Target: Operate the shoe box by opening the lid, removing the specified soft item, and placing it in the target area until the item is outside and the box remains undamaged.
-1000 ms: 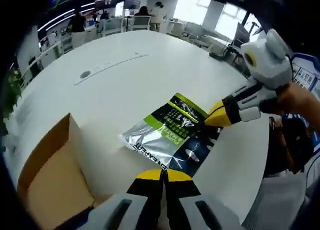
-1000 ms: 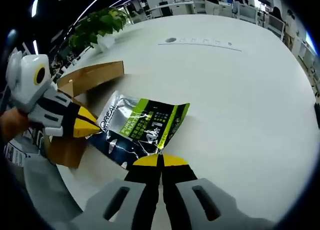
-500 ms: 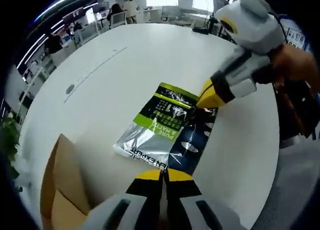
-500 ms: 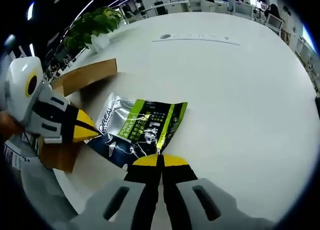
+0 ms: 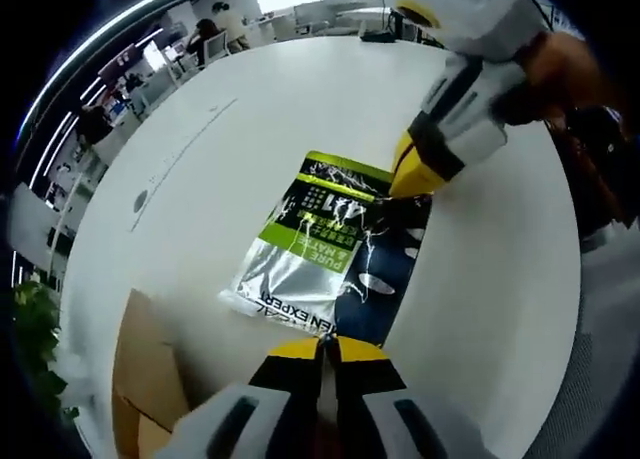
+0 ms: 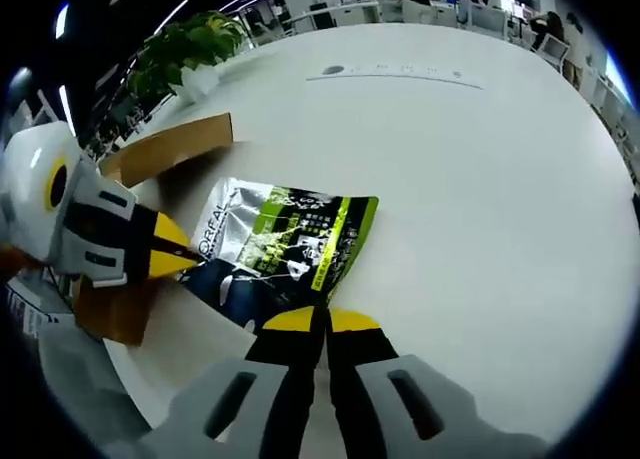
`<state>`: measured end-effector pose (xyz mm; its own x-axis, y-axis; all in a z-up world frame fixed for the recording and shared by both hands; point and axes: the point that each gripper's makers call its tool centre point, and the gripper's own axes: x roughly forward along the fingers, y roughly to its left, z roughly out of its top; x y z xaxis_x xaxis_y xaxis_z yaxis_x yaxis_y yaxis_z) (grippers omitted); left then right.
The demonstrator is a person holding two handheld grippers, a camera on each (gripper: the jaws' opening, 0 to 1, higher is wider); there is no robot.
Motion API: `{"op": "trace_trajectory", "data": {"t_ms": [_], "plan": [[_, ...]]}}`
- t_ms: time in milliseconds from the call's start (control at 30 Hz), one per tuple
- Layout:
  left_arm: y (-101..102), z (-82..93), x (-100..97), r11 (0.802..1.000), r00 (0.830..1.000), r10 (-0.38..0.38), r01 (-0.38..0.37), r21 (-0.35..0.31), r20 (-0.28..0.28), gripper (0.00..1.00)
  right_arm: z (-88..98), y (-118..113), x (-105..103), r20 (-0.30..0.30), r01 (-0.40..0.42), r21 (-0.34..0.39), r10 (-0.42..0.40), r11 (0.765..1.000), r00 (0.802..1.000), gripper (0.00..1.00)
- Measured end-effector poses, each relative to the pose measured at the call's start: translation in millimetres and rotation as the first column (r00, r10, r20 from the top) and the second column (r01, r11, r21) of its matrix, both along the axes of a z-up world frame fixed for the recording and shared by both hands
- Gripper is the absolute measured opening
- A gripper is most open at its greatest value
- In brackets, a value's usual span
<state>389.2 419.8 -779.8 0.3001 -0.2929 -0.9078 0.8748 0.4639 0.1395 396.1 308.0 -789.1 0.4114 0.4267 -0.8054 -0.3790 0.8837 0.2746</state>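
Observation:
A soft foil pouch (image 5: 318,249), silver, green and dark blue, lies outside the box on the white table (image 5: 230,149). My left gripper (image 5: 322,351) is shut on the pouch's near dark-blue edge. My right gripper (image 5: 413,175) reaches in from the right, its yellow tips shut on the opposite edge. In the right gripper view the pouch (image 6: 285,241) looks rumpled, with my right gripper (image 6: 310,322) shut on its near edge and my left gripper (image 6: 172,260) pinching its left edge. The open brown cardboard box (image 6: 168,150) stands just beyond the pouch, to its left.
The cardboard box (image 5: 143,374) sits at the table's rim beside my left jaws. A potted plant (image 6: 193,45) stands at the far left edge. A cable slot strip (image 6: 400,75) crosses the far side of the table (image 6: 470,199). Office desks and chairs lie beyond.
The left gripper view has swung and rolled, bringing the right gripper higher and closer in it. The pouch has crumpled a little and shifted slightly between the two shut grippers.

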Motion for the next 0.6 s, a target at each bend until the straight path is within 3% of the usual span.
{"op": "trace_trajectory", "data": {"t_ms": [300,600], "plan": [[4,5.3,0.4,0.997,0.997,-0.053,0.05,0.051,0.057,0.06,1.2,-4,-2,0.011,0.003,-0.017,-0.003,1.0,1.0,0.03],[3,18.8,-0.9,0.999,0.997,-0.033,0.032,0.015,0.074,0.09,5.0,-12,-3,0.017,0.01,-0.029,-0.009,1.0,1.0,0.06]]}}
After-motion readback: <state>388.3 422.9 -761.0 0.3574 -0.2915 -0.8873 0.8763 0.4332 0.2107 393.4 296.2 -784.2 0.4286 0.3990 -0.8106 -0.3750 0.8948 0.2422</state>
